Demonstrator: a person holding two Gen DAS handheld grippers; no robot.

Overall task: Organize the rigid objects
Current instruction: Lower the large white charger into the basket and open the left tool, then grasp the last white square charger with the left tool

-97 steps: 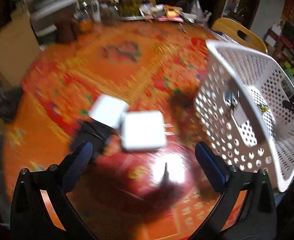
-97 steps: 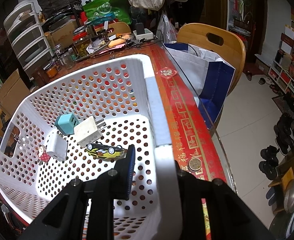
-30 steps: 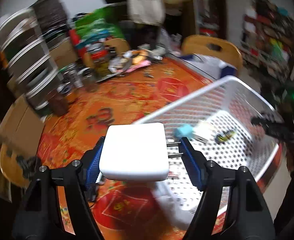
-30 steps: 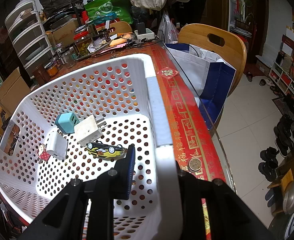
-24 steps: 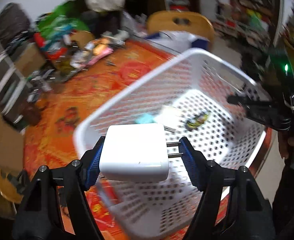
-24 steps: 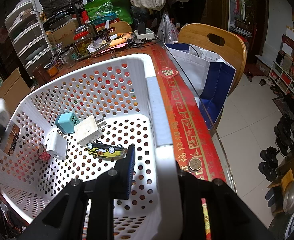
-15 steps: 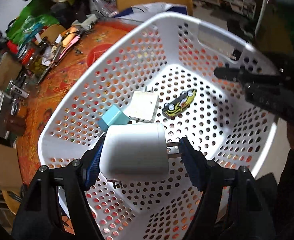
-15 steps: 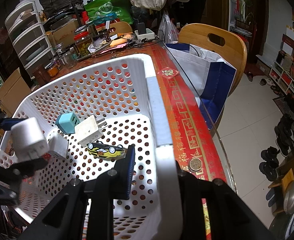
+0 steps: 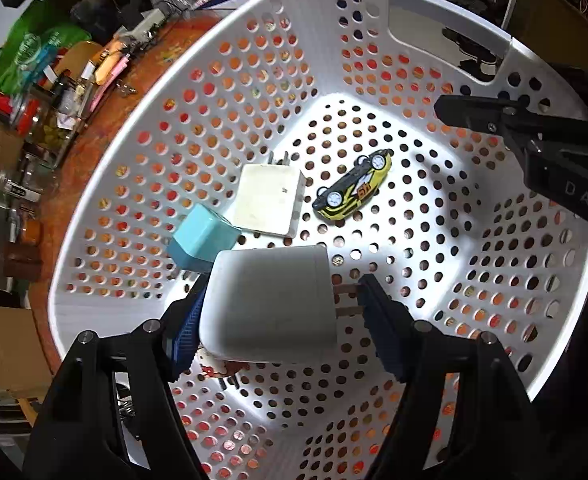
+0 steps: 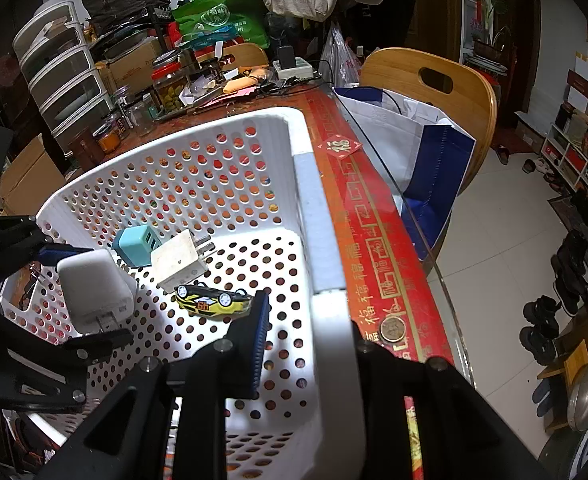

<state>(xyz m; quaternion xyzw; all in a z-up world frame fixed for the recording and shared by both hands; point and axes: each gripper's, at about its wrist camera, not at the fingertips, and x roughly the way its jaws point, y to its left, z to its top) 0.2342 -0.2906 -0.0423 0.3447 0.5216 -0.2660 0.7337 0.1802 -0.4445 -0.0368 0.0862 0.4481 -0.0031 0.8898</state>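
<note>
A round table (image 10: pixel 377 240) under a red and gold patterned cloth and a glass top stands in a crowded room, its far side heaped with jars (image 10: pixel 168 87), papers and a green bag (image 10: pixel 218 20). A wooden chair (image 10: pixel 433 80) beside it holds a white and blue bag (image 10: pixel 413 148), with a pale tiled floor (image 10: pixel 505 248) to the right, shoes (image 10: pixel 541 328) and low shelves (image 10: pixel 581 152) along the wall. Clear plastic drawers (image 10: pixel 62 68) and cardboard boxes (image 10: pixel 26 180) stand at the left
</note>
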